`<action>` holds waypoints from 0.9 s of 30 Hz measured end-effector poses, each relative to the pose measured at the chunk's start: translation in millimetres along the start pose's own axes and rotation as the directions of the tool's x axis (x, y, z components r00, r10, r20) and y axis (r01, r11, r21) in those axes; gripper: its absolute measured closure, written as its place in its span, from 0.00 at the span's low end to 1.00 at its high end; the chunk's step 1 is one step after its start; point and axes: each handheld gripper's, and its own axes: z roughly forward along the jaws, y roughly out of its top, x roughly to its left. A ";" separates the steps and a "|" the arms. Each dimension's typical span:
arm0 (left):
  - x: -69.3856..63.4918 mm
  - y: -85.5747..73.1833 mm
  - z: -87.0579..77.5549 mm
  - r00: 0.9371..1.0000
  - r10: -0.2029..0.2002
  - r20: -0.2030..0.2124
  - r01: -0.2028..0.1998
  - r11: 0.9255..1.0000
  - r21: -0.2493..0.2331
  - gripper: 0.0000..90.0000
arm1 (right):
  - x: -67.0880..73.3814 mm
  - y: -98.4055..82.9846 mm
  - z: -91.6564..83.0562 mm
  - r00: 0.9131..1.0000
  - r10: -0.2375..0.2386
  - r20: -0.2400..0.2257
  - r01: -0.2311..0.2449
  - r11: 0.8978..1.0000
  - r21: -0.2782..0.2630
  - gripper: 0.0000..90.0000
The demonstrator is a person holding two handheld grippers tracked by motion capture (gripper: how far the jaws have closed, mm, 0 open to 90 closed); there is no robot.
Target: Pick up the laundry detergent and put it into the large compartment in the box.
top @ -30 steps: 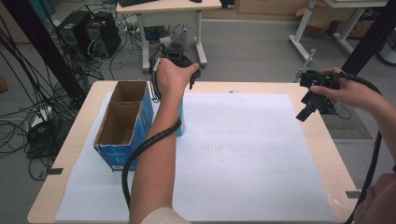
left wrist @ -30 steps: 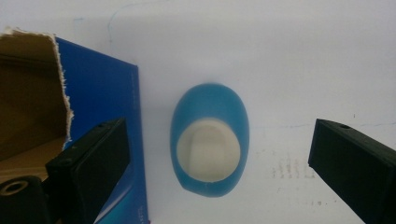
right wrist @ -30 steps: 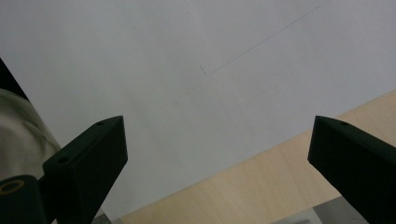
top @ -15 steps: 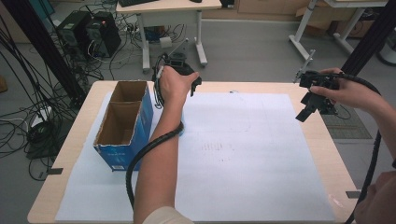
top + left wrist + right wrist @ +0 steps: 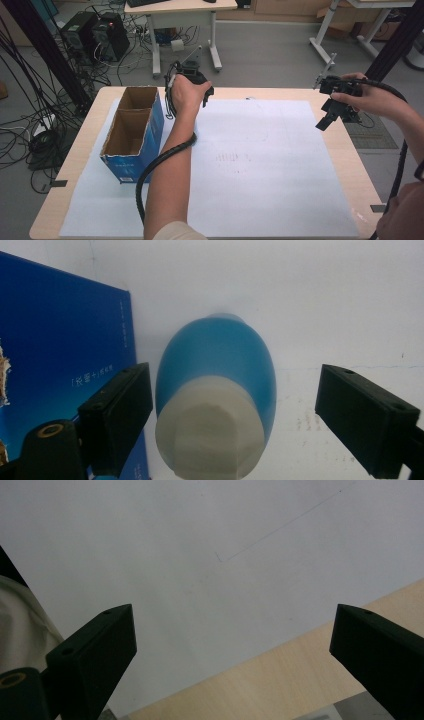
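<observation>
High view: left claw [image 5: 192,82] at far counter edge, beside open-topped blue cardboard box [image 5: 131,132] on white paper sheet [image 5: 260,160]; right claw [image 5: 332,107] hovers well apart over right counter [image 5: 350,165] side.

Left gripper view: jaws released, straddling blue egg-shaped bottle with white cap [image 5: 215,390]; neither jaw touching. Bottle's long axis runs away from claw, cap nearest; box wall just beside. Left hand far nearer.

Right gripper view: jaws spread, empty, over paper edge.

The table [image 5: 345,150] is pale, smooth wood under a matt white paper sheet [image 5: 270,150]. The box [image 5: 131,131] is raw brown cardboard inside, glossy blue outside. The bottle [image 5: 215,390] looks like smooth blue plastic with a matt white cap.
</observation>
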 end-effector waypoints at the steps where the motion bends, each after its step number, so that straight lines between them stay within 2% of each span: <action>1: -0.5 0.2 0.4 1.000 0.003 -0.004 -0.003 1.000 0.002 0.21 | -0.4 0.3 0.3 1.000 0.002 -0.001 -0.002 1.000 0.002 0.05; 9: -3.8 -2.2 4.5 0.999 0.006 -0.033 -0.006 1.000 -0.003 0.31 | 3.2 3.3 1.6 1.000 -0.008 0.006 0.008 1.000 0.004 0.05; 12: -10.6 -4.3 5.1 0.997 0.028 -0.067 -0.029 1.000 -0.008 0.36 | 5.3 5.0 1.4 1.000 -0.010 0.008 0.010 1.000 0.006 0.05; 15: -13.8 -6.8 5.3 0.996 0.031 -0.087 -0.032 0.999 -0.016 0.42 | 6.3 5.9 2.4 1.000 -0.012 0.010 0.012 1.000 0.010 0.05; 21: -14.4 -8.7 5.2 0.995 0.043 -0.091 -0.045 0.999 -0.021 0.43 | 7.4 6.7 1.9 1.000 -0.011 0.011 0.011 1.000 0.012 0.05; 27: -9.0 -9.4 4.5 0.996 0.042 -0.074 -0.044 0.999 -0.025 0.43 | 8.0 6.2 1.4 1.000 -0.013 0.011 0.013 1.000 0.008 0.05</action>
